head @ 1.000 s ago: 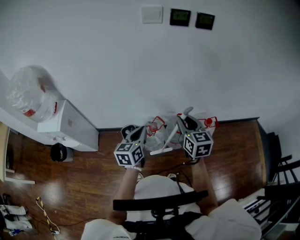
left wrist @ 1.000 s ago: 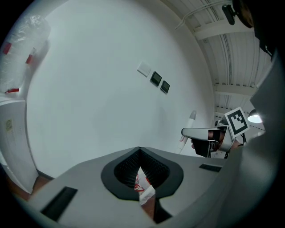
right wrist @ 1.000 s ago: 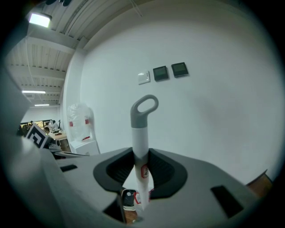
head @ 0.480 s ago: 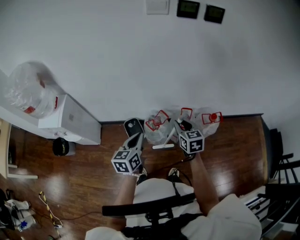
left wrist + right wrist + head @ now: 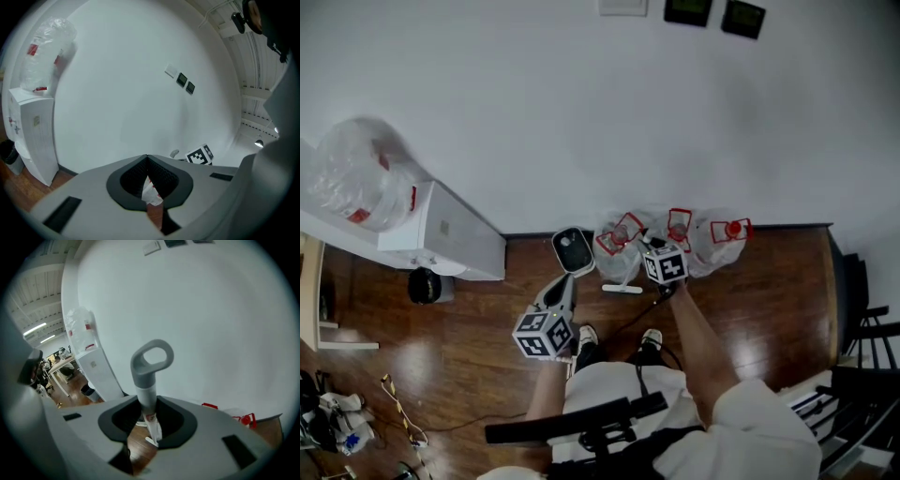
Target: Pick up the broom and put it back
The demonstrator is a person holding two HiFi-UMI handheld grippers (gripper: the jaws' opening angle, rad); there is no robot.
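The broom has a white shaft and a grey loop handle (image 5: 151,363). Its white head (image 5: 622,289) rests on the wooden floor near the wall. My right gripper (image 5: 147,401) is shut on the shaft just below the loop. In the head view it (image 5: 651,247) sits low in front of the plastic bags, marker cube toward me. My left gripper (image 5: 565,282) hovers to the left of the broom head, apart from it. Its jaws (image 5: 146,157) are shut with nothing between them.
Three clear bags with red handles (image 5: 680,230) lean on the wall. A dark, light-rimmed dustpan-like thing (image 5: 572,250) stands left of them. Further left are a white water dispenser (image 5: 445,242) with its big bottle (image 5: 356,178) and a small black bin (image 5: 424,286). Chairs (image 5: 862,347) are at the right.
My right gripper has sunk toward the floor with the broom, so the handle is lower against the bags. The left gripper has dropped and drifted left, away from the wall.
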